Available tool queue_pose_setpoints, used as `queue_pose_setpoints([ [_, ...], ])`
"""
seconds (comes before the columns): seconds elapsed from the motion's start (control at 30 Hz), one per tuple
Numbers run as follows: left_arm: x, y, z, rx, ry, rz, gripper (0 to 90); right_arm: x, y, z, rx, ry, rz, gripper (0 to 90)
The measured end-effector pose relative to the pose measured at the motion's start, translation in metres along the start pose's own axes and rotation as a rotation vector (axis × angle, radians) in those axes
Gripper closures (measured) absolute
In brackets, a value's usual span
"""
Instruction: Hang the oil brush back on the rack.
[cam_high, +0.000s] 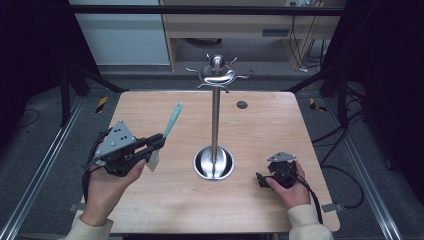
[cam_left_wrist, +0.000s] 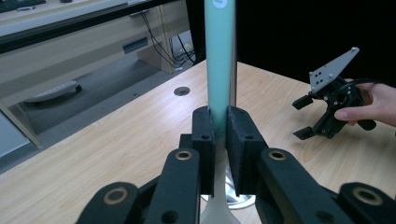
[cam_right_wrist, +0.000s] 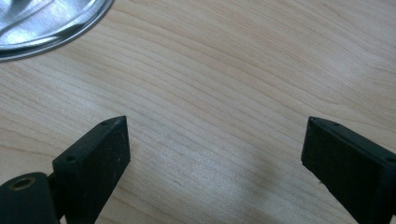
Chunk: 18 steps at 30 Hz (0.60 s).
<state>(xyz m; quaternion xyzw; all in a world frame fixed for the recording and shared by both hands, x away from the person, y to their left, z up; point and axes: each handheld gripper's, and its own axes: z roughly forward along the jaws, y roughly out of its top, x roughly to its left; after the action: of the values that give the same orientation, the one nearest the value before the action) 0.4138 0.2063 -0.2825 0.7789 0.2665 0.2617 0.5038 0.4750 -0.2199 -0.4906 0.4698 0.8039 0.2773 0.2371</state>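
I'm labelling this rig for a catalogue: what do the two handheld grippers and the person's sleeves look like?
Both are black. The left gripper carries a grey three-cornered plate with small holes; the right gripper has a smaller one and a black cable. Fingers are flat black blocks with brass-ringed pivots. Sleeves are cream.

Left hand-held gripper (cam_high: 159, 141): black linkage arms with brass-ringed pivots, blocky black pads (cam_left_wrist: 204, 140) dotted with small screw holes. A grey three-cornered plate (cam_high: 116, 137) rides on top, drilled with little holes. Right hand-held gripper (cam_high: 261, 179): same black build, same grey plate, a black cable (cam_high: 312, 197) trailing off it. Cream sleeves (cam_high: 310, 223) at both wrists.
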Motion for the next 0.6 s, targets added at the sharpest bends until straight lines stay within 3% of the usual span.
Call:
queue_pose_setpoints([
  [0.43, 0.001, 0.02, 0.002, -0.034, -0.024, -0.042, 81.8, 0.0, 0.0, -0.001, -0.009, 0.001, 0.006, 8.6],
  [0.6, -0.002, 0.03, 0.003, -0.065, -0.029, -0.025, 81.7, 0.0, 0.0, -0.001, -0.008, 0.001, 0.006, 8.6],
])
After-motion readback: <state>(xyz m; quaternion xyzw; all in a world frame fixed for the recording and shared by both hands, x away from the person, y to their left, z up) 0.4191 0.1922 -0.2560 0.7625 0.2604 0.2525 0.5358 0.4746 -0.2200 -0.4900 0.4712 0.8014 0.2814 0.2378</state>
